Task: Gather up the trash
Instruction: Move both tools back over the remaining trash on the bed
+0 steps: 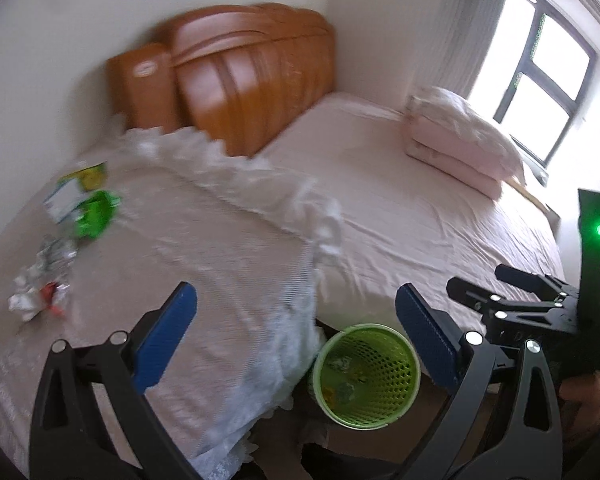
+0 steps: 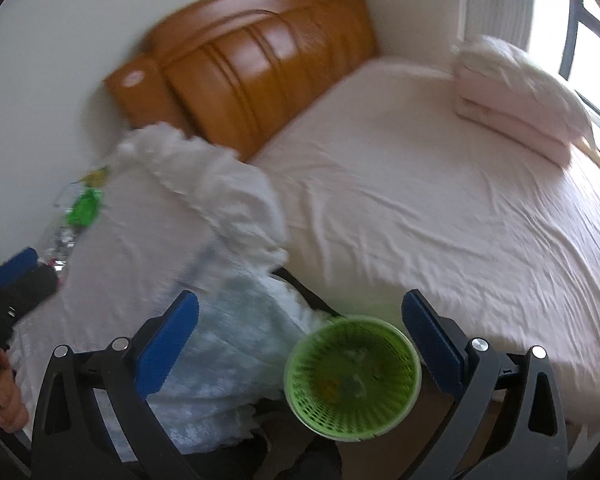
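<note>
Both grippers (image 1: 296,320) (image 2: 300,324) spread, empty; green perforated round basket (image 1: 366,376); crumpled wrappers (image 1: 40,296).

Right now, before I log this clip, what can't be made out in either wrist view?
- Scraps inside the green mesh wastebasket: small and blurred in both views; type unclear.
- Crumpled wrappers and packets on the white lace cloth: motion-blurred in the left view; the left gripper partly covers them in the right.
- Floor beside the basket: hidden by the right gripper and the pink bedsheet.

Glossy wooden headboard (image 1: 240,76) is gleaming; bin (image 1: 366,374) is showing perforated green plastic; bed (image 1: 400,200) is wearing matt, creased pink cloth.
</note>
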Tool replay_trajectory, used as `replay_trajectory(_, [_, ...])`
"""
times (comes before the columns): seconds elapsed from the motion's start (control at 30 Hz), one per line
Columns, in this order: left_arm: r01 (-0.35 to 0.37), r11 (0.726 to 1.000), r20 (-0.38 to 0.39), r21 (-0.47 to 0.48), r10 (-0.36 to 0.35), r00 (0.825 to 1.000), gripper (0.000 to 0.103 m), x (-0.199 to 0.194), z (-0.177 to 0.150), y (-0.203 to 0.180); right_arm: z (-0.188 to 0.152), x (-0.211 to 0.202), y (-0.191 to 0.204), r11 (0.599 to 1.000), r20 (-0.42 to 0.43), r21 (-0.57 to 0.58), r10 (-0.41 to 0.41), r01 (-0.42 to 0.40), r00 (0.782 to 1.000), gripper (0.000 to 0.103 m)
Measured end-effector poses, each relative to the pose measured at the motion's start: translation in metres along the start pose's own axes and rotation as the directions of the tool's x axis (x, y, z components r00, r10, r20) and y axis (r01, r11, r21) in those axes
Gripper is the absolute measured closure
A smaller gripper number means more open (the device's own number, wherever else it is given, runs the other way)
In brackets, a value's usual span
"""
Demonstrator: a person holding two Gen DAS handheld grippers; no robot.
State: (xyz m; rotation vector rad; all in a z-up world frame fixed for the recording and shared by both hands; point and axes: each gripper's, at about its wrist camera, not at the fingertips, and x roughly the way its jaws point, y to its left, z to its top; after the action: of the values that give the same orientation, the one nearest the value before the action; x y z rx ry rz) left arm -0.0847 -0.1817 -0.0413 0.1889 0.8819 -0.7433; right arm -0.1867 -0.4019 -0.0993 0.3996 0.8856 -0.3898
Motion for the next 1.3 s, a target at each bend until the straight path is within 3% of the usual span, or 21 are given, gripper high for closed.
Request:
replay_trajectory(0.23, [-0.116, 0.985, 0.026, -0.126, 0.120, 0.992, 0.008, -0.028, -0.016, 0.064, 0.022, 0.003, 0.070, 0.987, 0.020, -0.103, 0.124, -0.121, 0.992, 0.002])
replay_trajectory(0.53, [-0.243, 0.929, 0.009, -0.278, 0.255, 0.967, 0.008, -0.061, -0.046, 0.129, 0.023, 0.013, 0.150, 0.943, -0.026, -0.232, 0.241, -0.240, 0.970, 0.002])
replay_trajectory(0.8, [-0.288, 0.898, -0.015, -0.332, 0.300, 0.954, 0.008, -0.070, -0.060, 0.159, 0.019, 0.020, 0.184, 0.919, -0.062, -0.276, 0.275, -0.281, 0.959, 0.002])
replay_trajectory(1.17, [-0.306, 0.883, -0.036, -0.355, 0.315, 0.949, 0.008, -0.070, -0.068, 0.188, 0.019, 0.035, 0.212, 0.906, -0.103, -0.294, 0.287, -0.305, 0.952, 0.002])
replay_trajectory(1.3, [-0.321, 0.877, -0.052, -0.358, 0.325, 0.944, 0.008, -0.070, -0.073, 0.208, 0.018, 0.049, 0.244, 0.886, -0.133, -0.337, 0.290, -0.318, 0.948, 0.002])
